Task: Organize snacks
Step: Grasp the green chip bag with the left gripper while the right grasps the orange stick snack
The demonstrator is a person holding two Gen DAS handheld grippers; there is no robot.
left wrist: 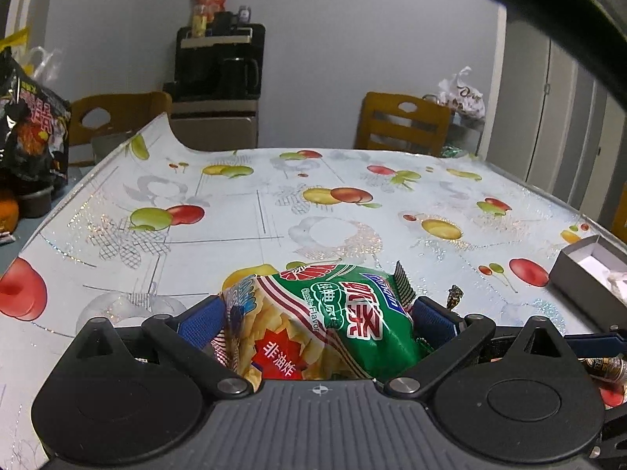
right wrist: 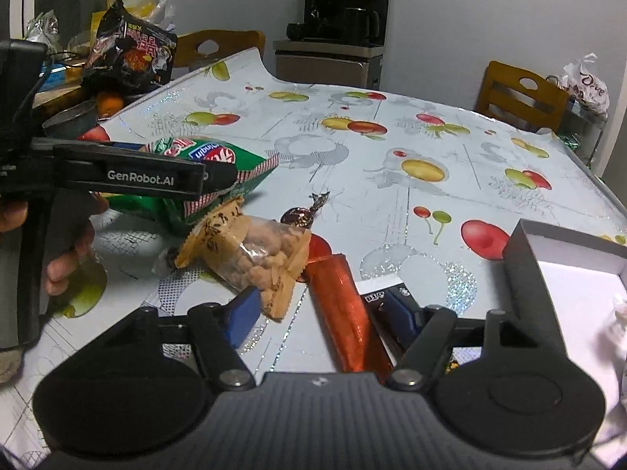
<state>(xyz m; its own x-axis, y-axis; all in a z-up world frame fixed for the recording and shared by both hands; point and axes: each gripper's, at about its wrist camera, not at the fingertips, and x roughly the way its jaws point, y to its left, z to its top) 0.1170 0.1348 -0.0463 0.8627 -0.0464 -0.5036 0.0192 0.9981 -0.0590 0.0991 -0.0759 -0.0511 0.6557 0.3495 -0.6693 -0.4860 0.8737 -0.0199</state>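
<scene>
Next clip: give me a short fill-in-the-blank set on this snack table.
1. The left gripper is shut on a ____ snack bag.
2. The red tube lies between the ____ gripper's fingers.
3. The open box is grey outside and ____ inside.
4. The tablecloth is printed with ____.

Missing: green; right; white; fruit

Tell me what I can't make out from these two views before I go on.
- Right wrist view: the grey box runs off the right edge; its contents are blurred.
- Right wrist view: the red tube has its near end behind the right gripper.
- Left wrist view: the green snack bag has its lower part hidden behind the left gripper.
</scene>
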